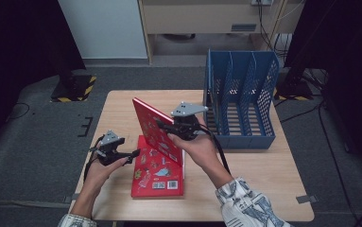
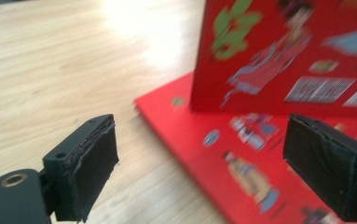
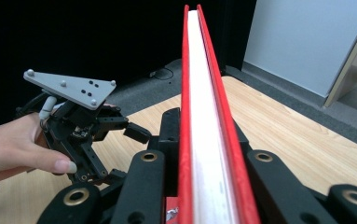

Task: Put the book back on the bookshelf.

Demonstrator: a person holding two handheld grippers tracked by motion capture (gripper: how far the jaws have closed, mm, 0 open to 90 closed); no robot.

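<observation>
One red book in right claw, blue rack empty

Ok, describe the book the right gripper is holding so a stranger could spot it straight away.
Start at the blue file rack on the far right of the table. Just left of it, the right gripper clamps a thin red book standing on edge. Its twin lies flat beneath; this one is the upright one.

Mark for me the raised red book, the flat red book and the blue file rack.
Raised red book [image 1: 156,128], high view, on its cover.
Flat red book [image 1: 156,179], high view, on its illustrated cover.
Blue file rack [image 1: 245,141], high view, on its front wall.
</observation>
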